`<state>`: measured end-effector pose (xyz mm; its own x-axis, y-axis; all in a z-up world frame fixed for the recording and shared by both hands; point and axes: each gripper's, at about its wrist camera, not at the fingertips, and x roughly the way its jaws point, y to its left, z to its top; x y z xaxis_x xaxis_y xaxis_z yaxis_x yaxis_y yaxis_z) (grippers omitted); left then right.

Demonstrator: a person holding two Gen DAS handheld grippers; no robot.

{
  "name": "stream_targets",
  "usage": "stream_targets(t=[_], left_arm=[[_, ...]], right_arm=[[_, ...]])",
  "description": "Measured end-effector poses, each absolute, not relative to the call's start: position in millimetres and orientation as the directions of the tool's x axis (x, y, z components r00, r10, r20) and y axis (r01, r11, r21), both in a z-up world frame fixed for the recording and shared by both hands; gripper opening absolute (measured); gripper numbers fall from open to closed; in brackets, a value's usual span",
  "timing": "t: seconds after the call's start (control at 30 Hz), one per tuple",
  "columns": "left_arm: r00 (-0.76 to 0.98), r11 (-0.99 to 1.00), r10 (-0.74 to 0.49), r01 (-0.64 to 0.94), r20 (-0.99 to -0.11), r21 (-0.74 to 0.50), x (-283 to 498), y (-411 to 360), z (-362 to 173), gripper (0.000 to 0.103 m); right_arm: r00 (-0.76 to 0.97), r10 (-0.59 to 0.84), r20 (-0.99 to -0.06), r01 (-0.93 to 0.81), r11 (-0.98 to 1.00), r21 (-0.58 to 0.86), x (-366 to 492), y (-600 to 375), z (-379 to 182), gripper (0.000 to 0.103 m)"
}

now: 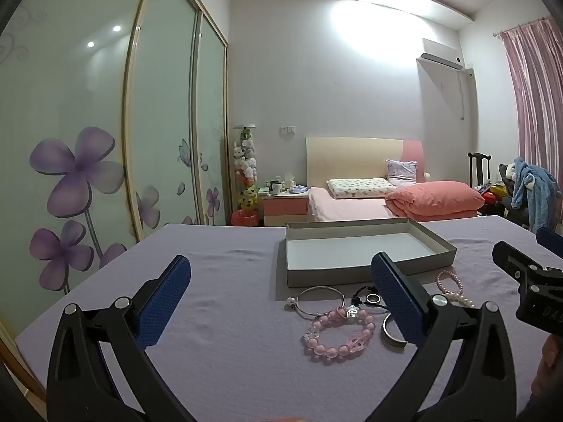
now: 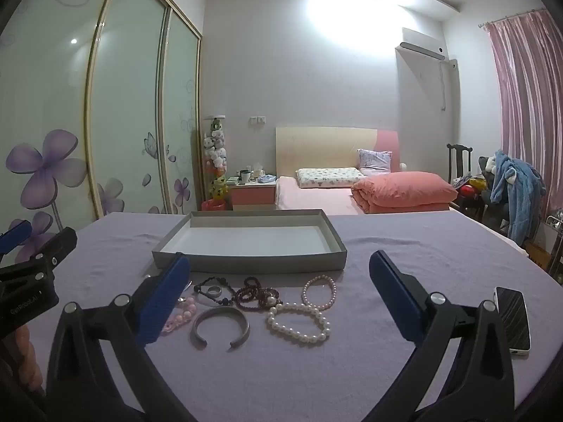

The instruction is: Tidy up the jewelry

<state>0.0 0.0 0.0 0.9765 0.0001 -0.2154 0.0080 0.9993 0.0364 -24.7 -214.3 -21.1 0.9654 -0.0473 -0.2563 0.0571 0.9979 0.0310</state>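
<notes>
both wide apart and holding nothing: left hand-held gripper, right hand-held gripper, hovering over the purple tabletop. jewelry lying in a loose cluster just in front of the gray tray, none inside it yet. nearest the tray: pink pearl bracelet, dark bead strand, ring on black cord. further from the tray: white pearl bracelet, silver cuff, pink bead bracelet, thin silver bangle. best to start with an outlying piece, probably the white pearl bracelet, pinching across one side of its loop, lifting clear before moving over the tray rim. phone well to the right of the tray, to be avoided.
</notes>
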Motion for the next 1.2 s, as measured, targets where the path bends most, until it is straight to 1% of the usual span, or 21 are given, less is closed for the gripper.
stream_targets(t=[1.2], left_arm=[[0.975, 0.999, -0.001, 0.008, -0.222, 0.034, 0.3, -0.2, 0.0, 0.101]], right_arm=[[0.964, -0.045, -0.263, 0.056, 0.998, 0.035, -25.8, -216.2, -21.9, 0.099]])
